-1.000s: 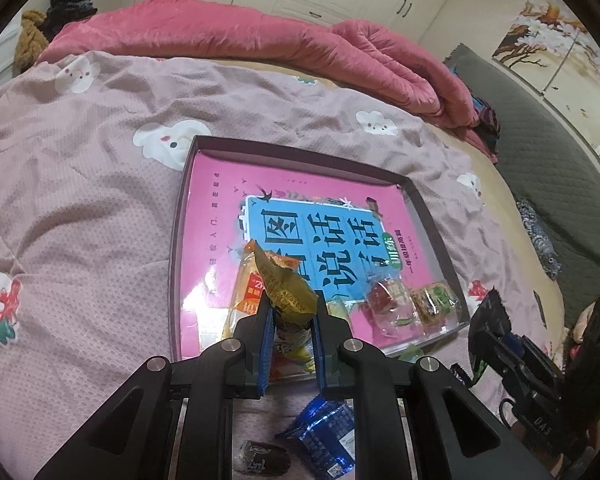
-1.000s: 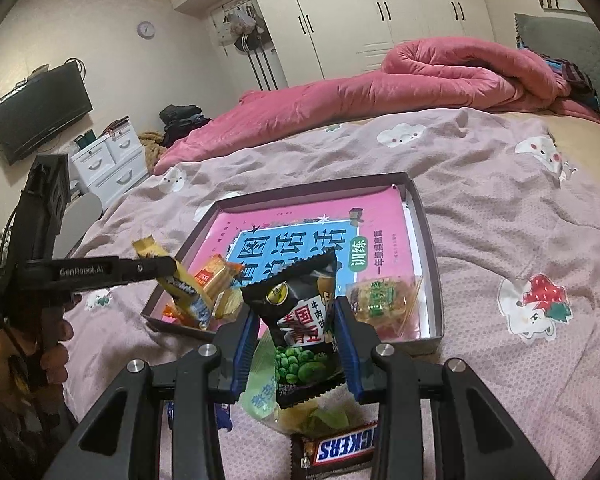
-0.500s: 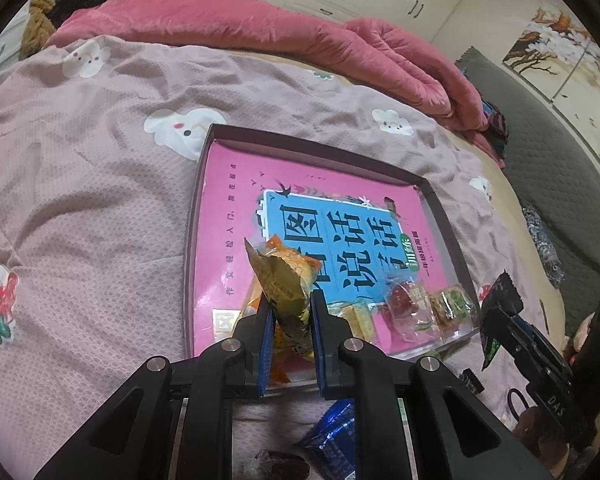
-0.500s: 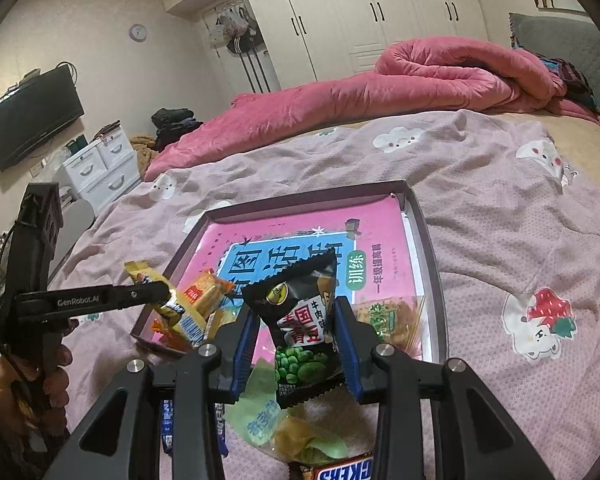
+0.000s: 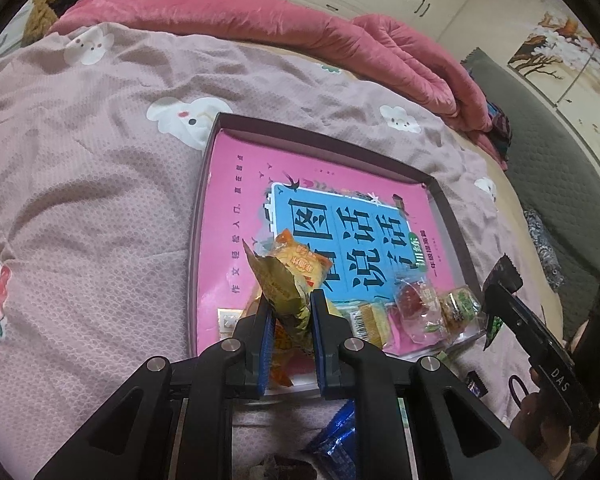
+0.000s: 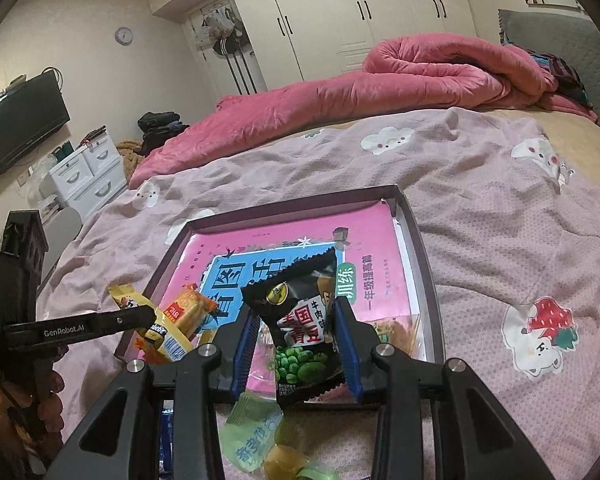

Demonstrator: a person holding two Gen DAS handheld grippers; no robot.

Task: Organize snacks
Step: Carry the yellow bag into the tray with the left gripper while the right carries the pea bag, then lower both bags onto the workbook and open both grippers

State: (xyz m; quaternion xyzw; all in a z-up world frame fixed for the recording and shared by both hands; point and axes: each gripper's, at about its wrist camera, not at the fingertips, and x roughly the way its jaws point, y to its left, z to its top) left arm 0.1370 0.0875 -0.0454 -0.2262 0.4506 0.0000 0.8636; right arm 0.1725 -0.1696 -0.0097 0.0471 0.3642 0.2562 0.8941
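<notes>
Holding two snacks over the tray

My left gripper pinches a gold wrapper above the tray. Only the right wrist view shows my right gripper clamping the black pea packet there.

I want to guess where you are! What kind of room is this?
Most likely a bedroom: a bed with a rumpled pink quilt, tall white wardrobes and a wall television.
</notes>
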